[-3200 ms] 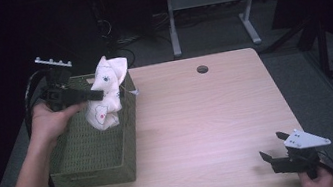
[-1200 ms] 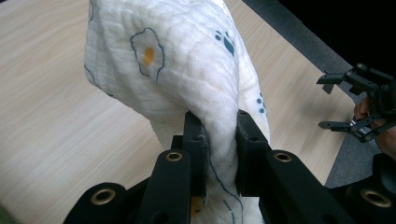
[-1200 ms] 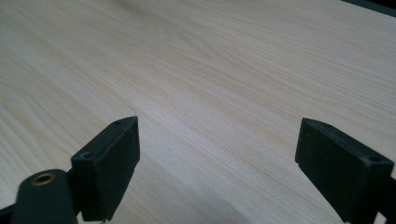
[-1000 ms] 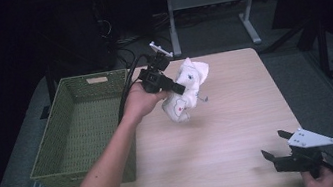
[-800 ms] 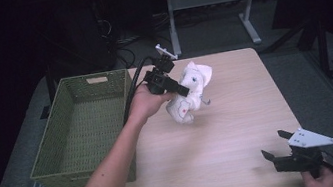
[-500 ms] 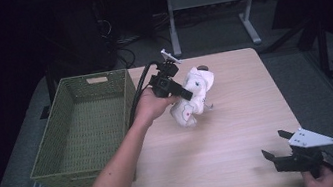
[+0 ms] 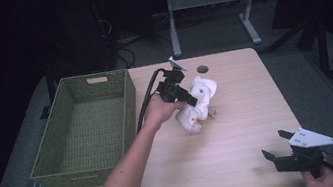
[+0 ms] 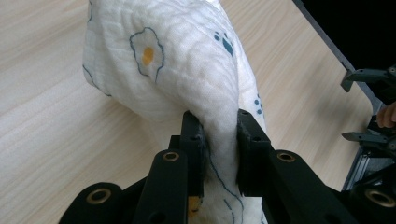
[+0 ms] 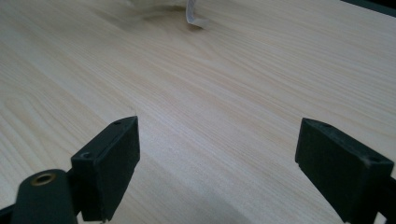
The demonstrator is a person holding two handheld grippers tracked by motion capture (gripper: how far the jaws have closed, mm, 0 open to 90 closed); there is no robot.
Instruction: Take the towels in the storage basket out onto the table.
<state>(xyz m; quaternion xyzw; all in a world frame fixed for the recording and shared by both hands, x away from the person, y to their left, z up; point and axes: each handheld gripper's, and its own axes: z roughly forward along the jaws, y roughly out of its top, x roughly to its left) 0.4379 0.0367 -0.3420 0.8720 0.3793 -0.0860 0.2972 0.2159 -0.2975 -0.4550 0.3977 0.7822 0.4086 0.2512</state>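
Note:
A bunched white cloth (image 7: pixel 200 103) with small printed figures sits at the middle of the wooden table (image 7: pixel 246 162), its lower end touching the top. My left gripper (image 7: pixel 188 101) grips it from the left side. In the left gripper view the two black pads (image 8: pixel 194 135) pinch a fold of the cloth (image 8: pixel 177 60), so the left gripper (image 8: pixel 218 126) is shut on it. My right gripper (image 7: pixel 272 143) rests at the table's near right corner, open. Between its wide jaws the right gripper (image 9: pixel 219 130) has bare wood, and the cloth's tag (image 9: pixel 192 15) lies far ahead.
A green woven basket (image 7: pixel 128 104) stands along the table's left side, with nothing visible inside it. A round cable hole (image 7: pixel 202 69) is in the tabletop near the far edge. Beyond the table are a dark floor and a metal desk frame (image 7: pixel 174 26).
The left hand lifted the cloth out of the basket, carried it right over the table, then lowered it until it touched the top. The right gripper stayed put.

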